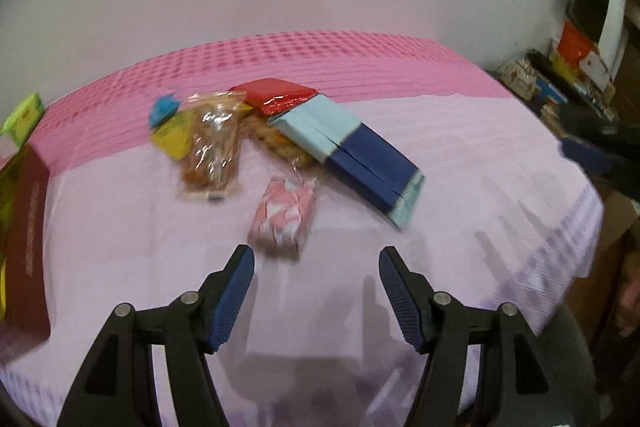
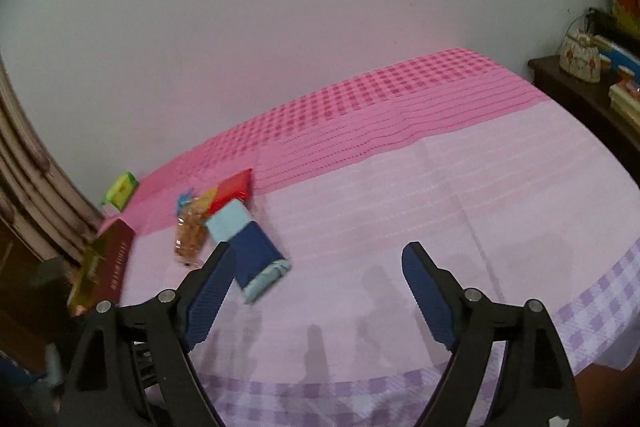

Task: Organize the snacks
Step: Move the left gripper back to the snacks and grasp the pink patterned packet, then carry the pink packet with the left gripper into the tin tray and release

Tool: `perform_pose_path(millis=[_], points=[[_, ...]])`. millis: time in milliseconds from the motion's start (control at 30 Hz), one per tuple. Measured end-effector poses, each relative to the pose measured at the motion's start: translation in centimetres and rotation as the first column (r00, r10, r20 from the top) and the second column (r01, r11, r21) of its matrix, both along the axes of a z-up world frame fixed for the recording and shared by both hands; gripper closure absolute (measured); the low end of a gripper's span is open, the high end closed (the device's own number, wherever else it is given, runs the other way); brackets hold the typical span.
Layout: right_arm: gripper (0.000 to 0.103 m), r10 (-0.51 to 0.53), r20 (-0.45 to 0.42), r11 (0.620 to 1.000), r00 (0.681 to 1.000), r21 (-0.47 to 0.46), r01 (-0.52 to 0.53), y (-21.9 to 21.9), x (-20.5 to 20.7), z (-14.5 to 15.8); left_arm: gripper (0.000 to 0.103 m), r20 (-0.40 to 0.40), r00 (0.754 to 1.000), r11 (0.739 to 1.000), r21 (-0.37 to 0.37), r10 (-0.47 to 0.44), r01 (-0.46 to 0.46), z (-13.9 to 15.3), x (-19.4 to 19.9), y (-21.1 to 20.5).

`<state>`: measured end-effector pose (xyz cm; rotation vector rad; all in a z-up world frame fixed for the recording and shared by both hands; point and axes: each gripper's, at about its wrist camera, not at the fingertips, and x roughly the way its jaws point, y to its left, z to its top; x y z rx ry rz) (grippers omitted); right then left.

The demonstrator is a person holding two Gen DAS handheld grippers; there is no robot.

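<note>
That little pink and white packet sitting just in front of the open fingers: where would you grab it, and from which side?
Probably across its two long sides, near the middle, coming from above and the near end. The pink and white packet lies flat on the cloth, apart from the other snacks, its narrow width fitting between the open left gripper.
</note>
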<state>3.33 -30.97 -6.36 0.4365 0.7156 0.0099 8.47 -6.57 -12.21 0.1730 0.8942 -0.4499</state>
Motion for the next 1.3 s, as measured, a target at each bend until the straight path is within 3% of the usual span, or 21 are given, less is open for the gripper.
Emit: perform_pose_path(millis=[67, 100, 133, 167, 200, 267, 467, 667, 833, 1300], points=[[0.02, 0.006, 0.01, 1.0, 1.0, 0.004, -0.006, 0.0, -0.2, 0.3, 0.039, -0.002, 1.0, 1.0, 0.028, 0.011, -0.011, -0.7, 1.2, -0.1], [0.02, 0.009, 0.018, 1.0, 1.0, 0.01, -0.009, -0.1, -0.4, 0.5, 0.047, -0.026, 0.999, 1.0, 0.024, 0.02, -0.019, -1.1, 2.1, 0.0], [0.019, 0.012, 0.026, 1.0, 1.0, 0.016, -0.012, -0.1, -0.5, 0.7, 0.062, -0.039, 0.999, 0.999, 0.031, 0.031, -0.03, -1.5, 2.7, 0.1], [0.018, 0.017, 0.03, 1.0, 0.999, 0.02, -0.018, 0.0, -0.4, 0.9, 0.063, -0.039, 0.998, 0.999, 0.035, 0.039, -0.038, -1.6, 3.1, 0.3], [0.018, 0.025, 0.033, 0.999, 0.999, 0.02, -0.025, 0.2, -0.3, 0.9, 0.072, -0.045, 0.998, 0.999, 0.029, 0.046, -0.044, -1.5, 3.4, 0.4], [0.018, 0.039, 0.031, 0.999, 0.999, 0.022, -0.039, 0.4, -0.3, 0.9, 0.073, -0.07, 0.996, 0.999, 0.007, 0.05, -0.05, -1.1, 3.8, 0.8], [0.018, 0.061, 0.037, 0.998, 0.997, 0.008, -0.061, 0.8, -0.3, 1.1, 0.073, 0.019, 0.997, 0.995, -0.078, 0.069, -0.068, 4.2, 1.1, 1.8], [0.018, 0.065, 0.02, 0.998, 0.998, -0.006, -0.065, 1.3, -0.5, 1.1, 0.073, 0.092, 0.984, 0.985, -0.096, 0.155, -0.147, 8.3, -0.9, 3.3], [0.009, 0.065, -0.002, 0.998, 0.998, -0.002, -0.065, 1.5, -0.5, 1.0, 0.073, 0.142, 0.962, 0.971, -0.085, 0.233, -0.222, 11.0, -1.6, 5.6], [0.003, 0.107, -0.016, 0.994, 0.994, 0.007, -0.107, 2.8, -1.0, 1.7, 0.073, 0.255, 0.875, 0.912, -0.106, 0.411, -0.397, 17.3, -4.1, 15.7]])
